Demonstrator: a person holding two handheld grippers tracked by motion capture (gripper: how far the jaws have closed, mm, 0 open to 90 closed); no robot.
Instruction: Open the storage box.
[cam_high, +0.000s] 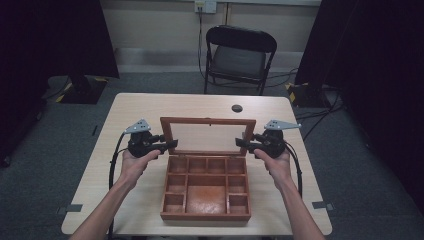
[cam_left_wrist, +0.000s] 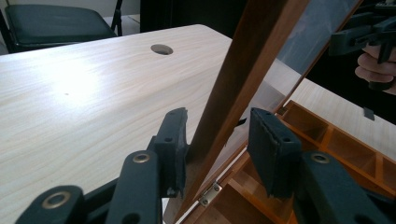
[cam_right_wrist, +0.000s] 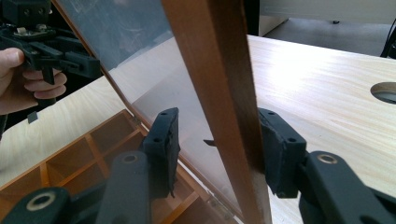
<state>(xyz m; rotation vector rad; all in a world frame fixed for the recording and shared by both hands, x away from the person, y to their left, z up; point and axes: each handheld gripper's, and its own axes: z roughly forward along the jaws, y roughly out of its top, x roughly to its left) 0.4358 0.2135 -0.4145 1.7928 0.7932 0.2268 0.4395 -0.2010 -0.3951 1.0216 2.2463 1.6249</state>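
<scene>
A wooden box (cam_high: 205, 216) with several empty compartments stands open on the table. Its glass lid (cam_high: 207, 120) is raised nearly upright at the back. My left gripper (cam_high: 172, 145) straddles the lid's left frame rail (cam_left_wrist: 243, 60); one pad (cam_left_wrist: 175, 140) rests against the wood and the other pad (cam_left_wrist: 268, 149) stands a little off it. My right gripper (cam_high: 240, 144) straddles the right frame rail (cam_right_wrist: 219, 70); the outer pad (cam_right_wrist: 278, 154) touches the rail and the inner pad (cam_right_wrist: 163, 144) stays clear, on the glass side. Both are open around the rails.
The pale wooden table (cam_high: 150, 107) has a round cable hole (cam_high: 237, 108) behind the lid. A black folding chair (cam_high: 240, 55) stands beyond the far edge. Dark curtains hang at both sides of the room. Bare tabletop lies left and right of the box.
</scene>
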